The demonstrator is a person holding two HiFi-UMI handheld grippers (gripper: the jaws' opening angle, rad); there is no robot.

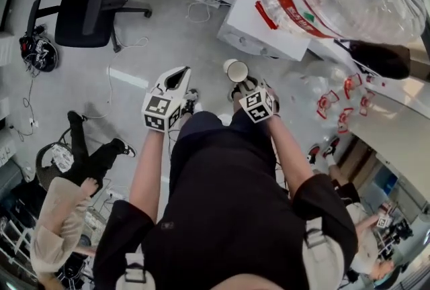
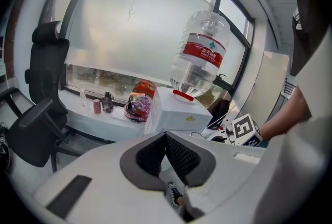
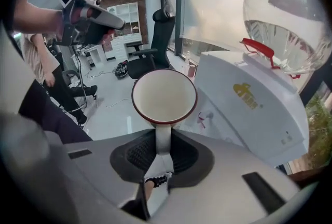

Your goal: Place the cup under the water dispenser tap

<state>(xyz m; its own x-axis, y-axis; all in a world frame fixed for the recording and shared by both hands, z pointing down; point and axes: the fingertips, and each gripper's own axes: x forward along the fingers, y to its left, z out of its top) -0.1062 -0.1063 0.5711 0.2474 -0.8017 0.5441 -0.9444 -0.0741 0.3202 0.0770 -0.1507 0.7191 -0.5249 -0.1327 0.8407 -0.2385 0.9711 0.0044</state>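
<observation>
Jaws of the right gripper (image 3: 163, 140) pinch the cup (image 3: 164, 96) by its handle; the left gripper (image 2: 166, 137) has its jaws pressed together.
Writing on the bottle (image 2: 197, 78) with its red label (image 2: 204, 53) and on the water dispenser (image 3: 259, 127) with its yellow logo (image 3: 245, 94) is illegible.

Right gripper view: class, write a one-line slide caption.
Right gripper holds an empty, red-rimmed white cup near the water dispenser.
</observation>
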